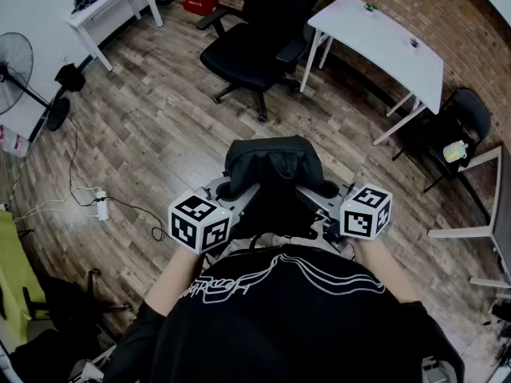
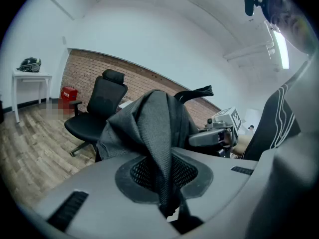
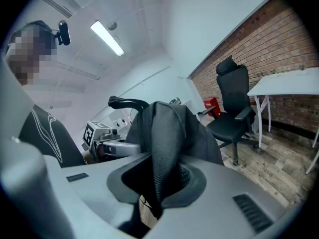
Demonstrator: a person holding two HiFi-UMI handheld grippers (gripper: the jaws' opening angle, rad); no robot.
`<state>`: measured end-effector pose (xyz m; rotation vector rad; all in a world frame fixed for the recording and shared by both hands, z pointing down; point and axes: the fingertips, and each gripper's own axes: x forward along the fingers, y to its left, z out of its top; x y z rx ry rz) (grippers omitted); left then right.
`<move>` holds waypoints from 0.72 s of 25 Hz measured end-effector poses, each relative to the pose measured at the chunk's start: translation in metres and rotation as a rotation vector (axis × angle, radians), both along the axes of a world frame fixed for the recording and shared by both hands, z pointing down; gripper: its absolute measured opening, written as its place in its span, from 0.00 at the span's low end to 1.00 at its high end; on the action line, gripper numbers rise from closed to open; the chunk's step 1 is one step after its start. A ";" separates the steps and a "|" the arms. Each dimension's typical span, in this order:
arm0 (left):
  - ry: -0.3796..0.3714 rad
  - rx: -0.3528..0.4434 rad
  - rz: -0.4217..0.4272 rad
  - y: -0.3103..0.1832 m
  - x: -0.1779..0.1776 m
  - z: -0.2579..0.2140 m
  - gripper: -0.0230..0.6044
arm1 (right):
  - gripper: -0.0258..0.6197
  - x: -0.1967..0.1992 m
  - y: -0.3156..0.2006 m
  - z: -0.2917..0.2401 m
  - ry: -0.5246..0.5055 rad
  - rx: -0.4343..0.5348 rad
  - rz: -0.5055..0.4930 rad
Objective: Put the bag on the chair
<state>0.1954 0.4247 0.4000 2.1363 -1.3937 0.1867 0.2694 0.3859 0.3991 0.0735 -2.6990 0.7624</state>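
A black backpack [image 1: 273,166] hangs in the air in front of the person, held from both sides. My left gripper [image 1: 231,190] is shut on a fold of its fabric at the left side, and the left gripper view shows the bag [image 2: 149,128] pinched between the jaws. At the right side, my right gripper [image 1: 323,191] is shut on another fold of the bag [image 3: 167,133]. The black office chair [image 1: 259,50] stands on the wooden floor beyond the bag, apart from it; it also appears as the chair [image 2: 94,116] and the chair [image 3: 234,108] in the gripper views.
A white table [image 1: 383,42] stands right of the chair by the brick wall. Another white table [image 1: 112,2] is at the far left, with a floor fan [image 1: 20,70] and a power strip [image 1: 100,206] with cables. A dark chair [image 1: 459,130] sits at the right.
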 end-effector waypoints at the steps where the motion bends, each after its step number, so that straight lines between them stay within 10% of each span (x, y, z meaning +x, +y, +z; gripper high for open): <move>1: -0.001 0.001 -0.002 0.002 -0.003 0.000 0.14 | 0.12 -0.003 0.002 0.000 -0.001 -0.001 -0.002; 18: -0.020 0.026 -0.067 0.012 -0.062 0.004 0.14 | 0.12 -0.063 0.008 0.007 -0.024 -0.005 -0.071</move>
